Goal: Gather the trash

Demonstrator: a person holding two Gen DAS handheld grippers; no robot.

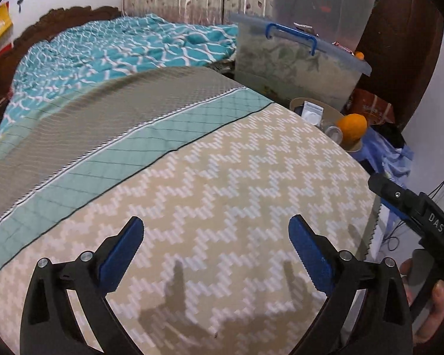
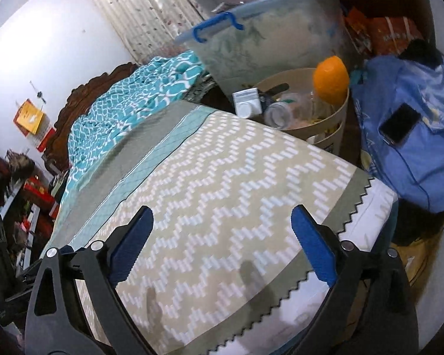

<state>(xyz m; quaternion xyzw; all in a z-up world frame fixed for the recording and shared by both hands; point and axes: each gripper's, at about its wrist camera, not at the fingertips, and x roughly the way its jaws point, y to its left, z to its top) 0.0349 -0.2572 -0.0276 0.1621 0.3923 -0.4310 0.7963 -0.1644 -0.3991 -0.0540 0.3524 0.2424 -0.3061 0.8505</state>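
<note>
Both the left gripper [image 1: 216, 251] and right gripper [image 2: 222, 242] hover with fingers spread and empty over the bare patterned cloth [image 1: 222, 177]. The collected trash sits in the beige basket [image 2: 337, 118] just off the cloth's far right corner. Collecting looks finished; any next move calls for spotting leftover litter.

We cannot see the bottom of the trash basket [image 2: 337, 118], hidden behind the bed's patterned cloth [image 2: 222, 192]. The clear bottle [image 2: 278, 115] lying in it is blurred. The print on the orange bag [image 2: 393, 34] is too small to read. The storage box [image 1: 296, 65] has frosted walls that hide its contents.
</note>
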